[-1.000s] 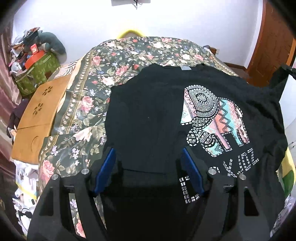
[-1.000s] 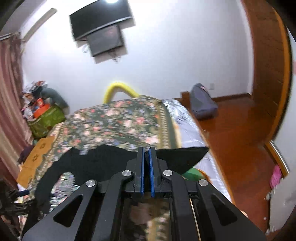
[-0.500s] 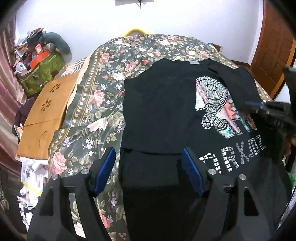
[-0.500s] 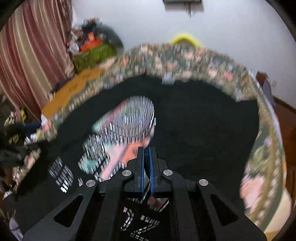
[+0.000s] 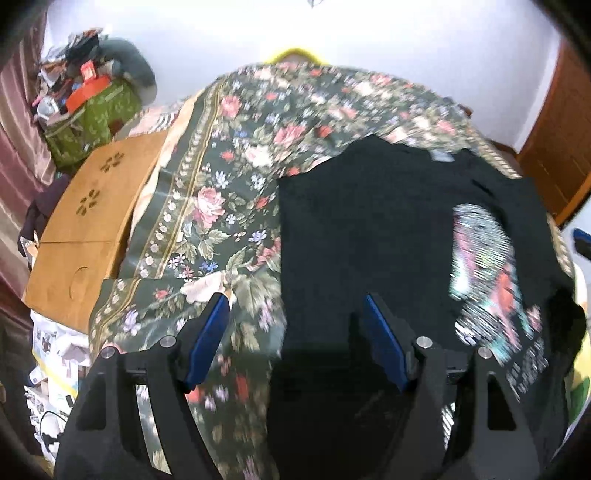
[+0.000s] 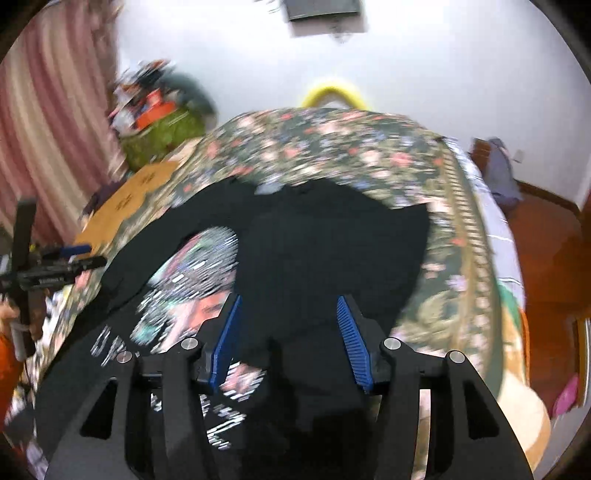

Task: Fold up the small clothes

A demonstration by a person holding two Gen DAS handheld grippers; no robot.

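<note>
Over black tee (image 5: 369, 236), both grippers hover w/ jaws spread.

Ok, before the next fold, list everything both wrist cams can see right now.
T-shirt: one, black with a multicoloured print, flat on the bed.
Bedspread: one, dark green floral, under the shirt.
Wooden board: one, tan with cut-out patterns, at the bed's left edge.
Green bag: one, piled with clutter, far left corner.
Curtain: one, pink striped, left wall.
Yellow arc: one, behind the bed's far end.
Dark screen: one, high on the white wall.
Grey bag: one, on the wooden floor, right.
Left gripper: black, blue pads, jaws open over the shirt's left edge.
Right gripper: same, jaws open over the shirt.
</note>
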